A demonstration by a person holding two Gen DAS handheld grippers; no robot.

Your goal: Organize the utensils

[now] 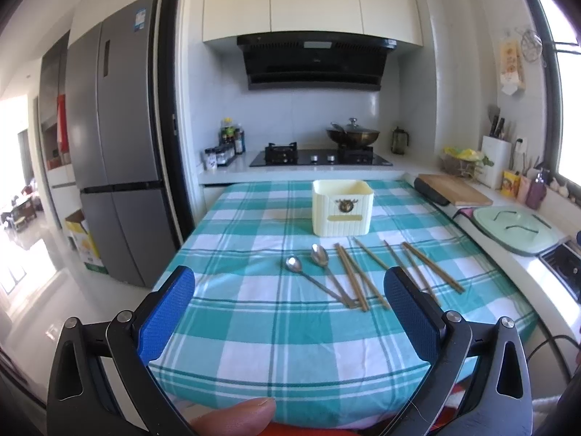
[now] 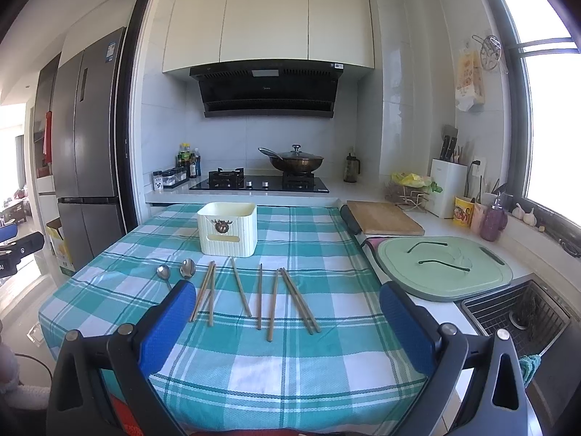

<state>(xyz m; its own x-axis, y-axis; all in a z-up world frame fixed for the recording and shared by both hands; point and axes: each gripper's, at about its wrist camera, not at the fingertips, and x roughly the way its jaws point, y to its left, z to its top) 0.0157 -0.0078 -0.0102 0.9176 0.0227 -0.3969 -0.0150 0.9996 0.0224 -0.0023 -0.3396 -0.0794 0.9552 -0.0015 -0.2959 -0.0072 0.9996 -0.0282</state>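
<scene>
A cream utensil holder (image 1: pixel 342 208) (image 2: pixel 227 229) stands upright toward the far side of the teal checked tablecloth (image 1: pixel 254 327) (image 2: pixel 290 356). In front of it lie two metal spoons (image 1: pixel 319 254) (image 2: pixel 187 268) at the left and several wooden chopsticks (image 1: pixel 354 276) (image 2: pixel 259 296) spread to the right. My left gripper (image 1: pixel 288 309) is open and empty, above the near part of the table. My right gripper (image 2: pixel 287 321) is open and empty, just short of the chopsticks.
A wooden cutting board (image 2: pixel 383 218) and a green tray lid (image 2: pixel 443 267) lie on the counter to the right, with a sink (image 2: pixel 519 312) nearer. A stove with a wok (image 2: pixel 296 163) is behind the table. A fridge (image 1: pixel 116 145) stands at the left.
</scene>
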